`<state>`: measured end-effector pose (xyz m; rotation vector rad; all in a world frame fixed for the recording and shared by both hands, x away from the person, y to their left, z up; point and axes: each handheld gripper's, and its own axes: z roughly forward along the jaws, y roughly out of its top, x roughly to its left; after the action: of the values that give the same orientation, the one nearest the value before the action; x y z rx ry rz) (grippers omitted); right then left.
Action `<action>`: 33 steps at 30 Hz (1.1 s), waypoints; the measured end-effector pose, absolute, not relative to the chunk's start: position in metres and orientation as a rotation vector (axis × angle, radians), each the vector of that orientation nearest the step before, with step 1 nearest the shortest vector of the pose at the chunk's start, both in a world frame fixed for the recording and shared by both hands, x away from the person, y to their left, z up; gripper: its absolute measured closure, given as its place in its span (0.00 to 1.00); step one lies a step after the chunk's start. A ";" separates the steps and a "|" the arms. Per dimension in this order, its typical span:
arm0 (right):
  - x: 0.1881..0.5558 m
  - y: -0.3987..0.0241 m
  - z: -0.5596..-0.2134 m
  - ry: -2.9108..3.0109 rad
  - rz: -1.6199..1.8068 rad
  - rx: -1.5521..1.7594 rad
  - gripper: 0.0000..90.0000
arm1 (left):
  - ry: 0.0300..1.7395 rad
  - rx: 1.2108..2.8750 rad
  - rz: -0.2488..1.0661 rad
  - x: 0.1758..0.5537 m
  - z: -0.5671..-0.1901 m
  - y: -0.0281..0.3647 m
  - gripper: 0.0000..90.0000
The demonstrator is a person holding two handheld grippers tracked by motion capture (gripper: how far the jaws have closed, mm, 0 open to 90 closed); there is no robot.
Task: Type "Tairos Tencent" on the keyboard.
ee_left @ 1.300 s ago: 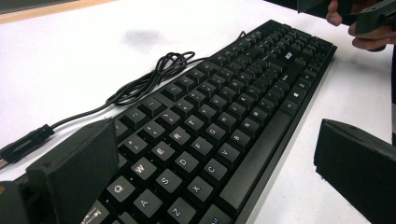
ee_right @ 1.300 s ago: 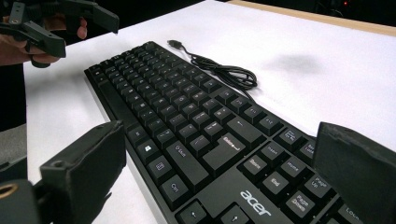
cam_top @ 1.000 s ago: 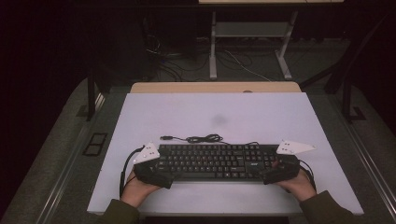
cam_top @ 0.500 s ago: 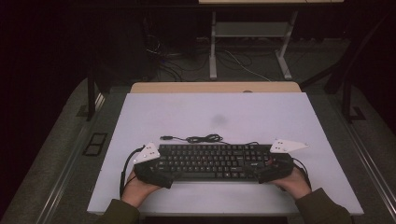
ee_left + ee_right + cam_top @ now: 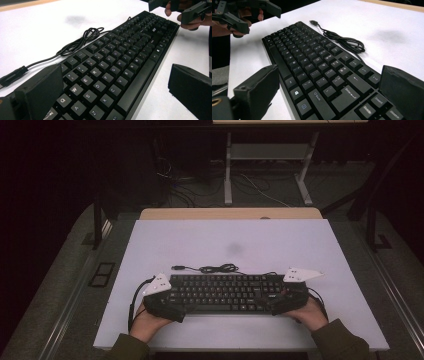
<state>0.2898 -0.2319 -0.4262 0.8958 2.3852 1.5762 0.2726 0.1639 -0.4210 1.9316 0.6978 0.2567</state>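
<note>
A black keyboard (image 5: 225, 292) lies flat near the front of the white table (image 5: 225, 237). Its coiled cable (image 5: 217, 268) rests just behind it and ends in a loose plug (image 5: 177, 268). My left gripper (image 5: 175, 301) is open at the keyboard's left end, one jaw at the far edge and one off the near edge. The left gripper view shows the keys (image 5: 110, 65) running between the jaws. My right gripper (image 5: 282, 301) is open and straddles the right end, where the keyboard (image 5: 322, 67) also runs between the jaws. The cable (image 5: 344, 40) lies beyond it.
A faint grey smudge (image 5: 234, 249) marks the table's middle. A wooden strip (image 5: 230, 213) runs along the table's far edge. A metal table frame (image 5: 267, 170) and floor cables stand behind it. A rail (image 5: 75, 295) runs along the left side.
The right hand and its gripper have slid left, inward over the keyboard's right end. The left gripper has barely moved.
</note>
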 end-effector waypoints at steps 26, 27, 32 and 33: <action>0.300 -0.212 -0.430 2.494 1.561 0.876 0.17 | 0.695 1.926 0.253 0.273 -0.421 0.164 0.00; 0.300 -0.212 -0.430 2.494 1.561 0.876 0.17 | 0.695 1.926 0.253 0.273 -0.421 0.164 0.00; 0.301 -0.208 -0.431 2.517 1.541 0.871 0.23 | 0.698 1.926 0.251 0.273 -0.422 0.165 0.00; 0.301 -0.207 -0.431 2.527 1.532 0.868 0.26 | 0.696 1.927 0.251 0.273 -0.422 0.165 0.00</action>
<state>0.3010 -0.2074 -0.4314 0.8676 2.5274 1.5318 0.2727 0.1646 -0.4215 1.9268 0.6963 0.2512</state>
